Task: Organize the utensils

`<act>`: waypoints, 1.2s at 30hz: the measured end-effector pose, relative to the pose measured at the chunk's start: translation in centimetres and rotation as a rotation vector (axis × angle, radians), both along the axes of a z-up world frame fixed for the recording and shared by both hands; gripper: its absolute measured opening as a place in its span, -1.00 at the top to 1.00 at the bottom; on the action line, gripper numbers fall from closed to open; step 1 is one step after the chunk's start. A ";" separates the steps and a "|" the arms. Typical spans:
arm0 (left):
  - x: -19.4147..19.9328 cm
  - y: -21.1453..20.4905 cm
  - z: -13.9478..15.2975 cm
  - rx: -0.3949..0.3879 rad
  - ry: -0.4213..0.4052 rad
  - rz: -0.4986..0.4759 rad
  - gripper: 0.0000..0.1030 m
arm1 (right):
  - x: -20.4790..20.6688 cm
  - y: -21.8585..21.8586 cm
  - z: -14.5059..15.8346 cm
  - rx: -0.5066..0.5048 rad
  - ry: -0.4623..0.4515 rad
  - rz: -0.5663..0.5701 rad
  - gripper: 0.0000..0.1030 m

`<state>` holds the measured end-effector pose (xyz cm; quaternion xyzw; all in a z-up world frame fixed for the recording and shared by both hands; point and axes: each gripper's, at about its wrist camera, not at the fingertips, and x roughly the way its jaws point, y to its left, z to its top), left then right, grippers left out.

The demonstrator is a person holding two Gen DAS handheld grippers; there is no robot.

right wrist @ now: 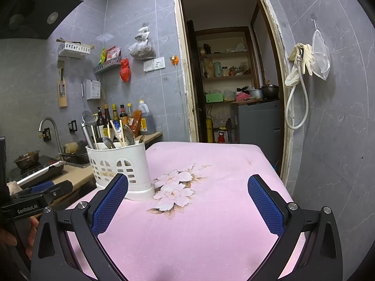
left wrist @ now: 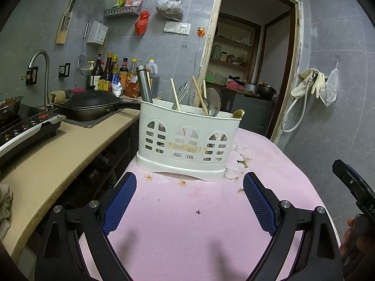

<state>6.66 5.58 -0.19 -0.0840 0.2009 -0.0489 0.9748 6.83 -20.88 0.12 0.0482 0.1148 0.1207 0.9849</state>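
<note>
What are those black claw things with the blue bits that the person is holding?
They are two hand-held grippers. The left gripper and right gripper each have black angular arms, silver round bolts and two fingers faced with blue mesh-textured pads. White lettering reading GenRobot.AI marks the left one's black body.
</note>
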 end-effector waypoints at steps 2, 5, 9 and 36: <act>0.0 -0.1 0.0 0.001 0.001 0.002 -0.73 | 0.0 0.0 -0.1 0.002 0.002 -0.001 -1.00; 0.1 0.1 -0.1 0.003 0.002 0.004 -0.73 | 0.0 0.0 -0.1 -0.001 0.001 0.000 -1.00; 0.1 0.1 -0.2 0.002 0.005 0.005 -0.73 | 0.1 0.0 -0.3 0.001 0.008 0.001 -1.00; 1.0 -0.9 -1.8 0.055 0.036 0.049 -0.73 | 0.7 0.7 -1.1 0.004 0.054 0.019 -1.00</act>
